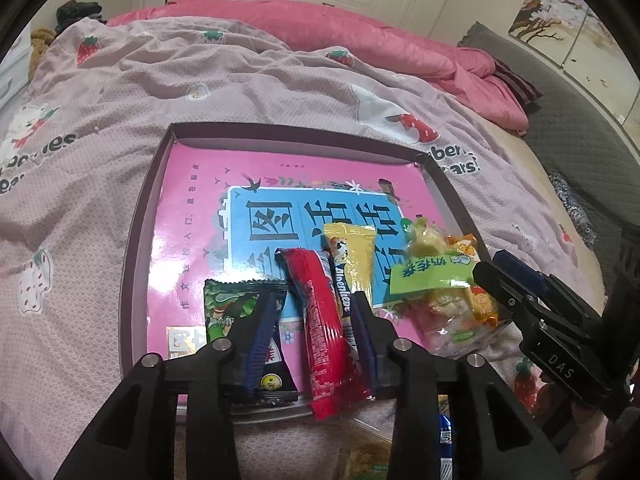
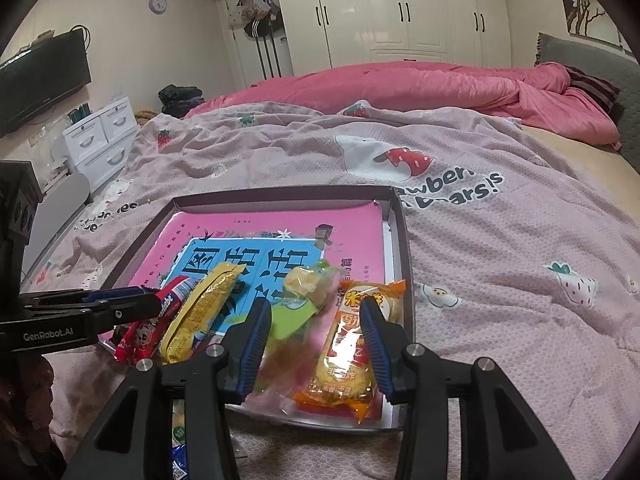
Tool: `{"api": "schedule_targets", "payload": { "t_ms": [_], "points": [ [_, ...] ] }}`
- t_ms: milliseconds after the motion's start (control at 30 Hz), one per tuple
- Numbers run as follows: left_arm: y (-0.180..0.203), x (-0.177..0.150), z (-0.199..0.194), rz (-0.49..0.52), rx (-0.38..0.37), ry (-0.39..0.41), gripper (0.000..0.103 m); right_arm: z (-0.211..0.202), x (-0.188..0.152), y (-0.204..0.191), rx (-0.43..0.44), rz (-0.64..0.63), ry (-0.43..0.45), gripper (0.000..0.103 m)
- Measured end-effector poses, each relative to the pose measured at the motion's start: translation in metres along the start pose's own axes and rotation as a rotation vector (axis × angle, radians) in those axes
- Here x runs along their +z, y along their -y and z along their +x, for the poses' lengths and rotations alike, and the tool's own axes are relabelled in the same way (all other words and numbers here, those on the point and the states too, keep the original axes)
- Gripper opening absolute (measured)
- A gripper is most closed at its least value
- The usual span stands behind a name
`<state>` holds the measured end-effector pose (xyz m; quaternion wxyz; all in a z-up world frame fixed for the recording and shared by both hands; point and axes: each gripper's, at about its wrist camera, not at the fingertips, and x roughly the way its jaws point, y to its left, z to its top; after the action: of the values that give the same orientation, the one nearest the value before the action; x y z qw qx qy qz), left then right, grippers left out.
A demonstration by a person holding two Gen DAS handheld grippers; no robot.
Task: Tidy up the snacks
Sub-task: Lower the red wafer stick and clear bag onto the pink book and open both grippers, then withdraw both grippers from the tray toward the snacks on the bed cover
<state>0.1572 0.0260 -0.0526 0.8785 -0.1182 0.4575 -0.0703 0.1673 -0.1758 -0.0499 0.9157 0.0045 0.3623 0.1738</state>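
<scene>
Where black fingers cover the green packet, left gripper spread, right gripper straddling blurred orange packet, grip unclear.

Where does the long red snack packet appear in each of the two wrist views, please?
Left wrist view: the red snack packet lies bottom centre, between the left gripper's fingers, on the tray's near edge.
Right wrist view: it sits lower left, beside the left gripper's tip, left of the yellow packet.
Shared landmark: the pink book with blue panel in the tray.
</scene>
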Motion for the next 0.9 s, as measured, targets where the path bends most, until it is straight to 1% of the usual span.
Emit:
{"api": "schedule_targets", "payload": {
  "t_ms": [100, 167, 267, 300, 367, 500, 633, 733, 900],
  "points": [
    [0.000, 0.001, -0.002, 0.000, -0.005, 0.004, 0.044, -0.002, 0.001, 0.000, 0.002, 0.001, 0.010, 0.046],
    [0.001, 0.001, -0.005, -0.001, -0.010, 0.010, 0.050, -0.004, 0.001, 0.000, 0.003, -0.001, 0.018, 0.046],
    [0.002, 0.003, -0.009, 0.001, -0.013, 0.017, 0.052, -0.006, 0.002, -0.001, 0.004, -0.002, 0.027, 0.047],
    [0.002, 0.003, -0.011, 0.001, -0.012, 0.020, 0.053, -0.007, 0.002, -0.001, 0.004, -0.002, 0.033, 0.049],
    [0.003, 0.004, -0.014, 0.001, -0.013, 0.028, 0.060, -0.010, 0.003, -0.001, 0.007, -0.001, 0.045, 0.051],
    [0.005, 0.005, -0.022, 0.004, -0.013, 0.039, 0.064, -0.017, 0.004, -0.002, 0.014, -0.001, 0.067, 0.053],
    [0.007, 0.006, -0.029, 0.010, -0.016, 0.052, 0.072, -0.025, 0.006, -0.003, 0.020, -0.001, 0.088, 0.058],
    [0.008, 0.005, -0.034, 0.011, -0.017, 0.057, 0.074, -0.032, 0.006, -0.005, 0.026, -0.004, 0.103, 0.060],
    [0.009, 0.004, -0.044, 0.013, -0.016, 0.064, 0.075, -0.041, 0.006, -0.007, 0.031, -0.005, 0.116, 0.061]
  ]
}}
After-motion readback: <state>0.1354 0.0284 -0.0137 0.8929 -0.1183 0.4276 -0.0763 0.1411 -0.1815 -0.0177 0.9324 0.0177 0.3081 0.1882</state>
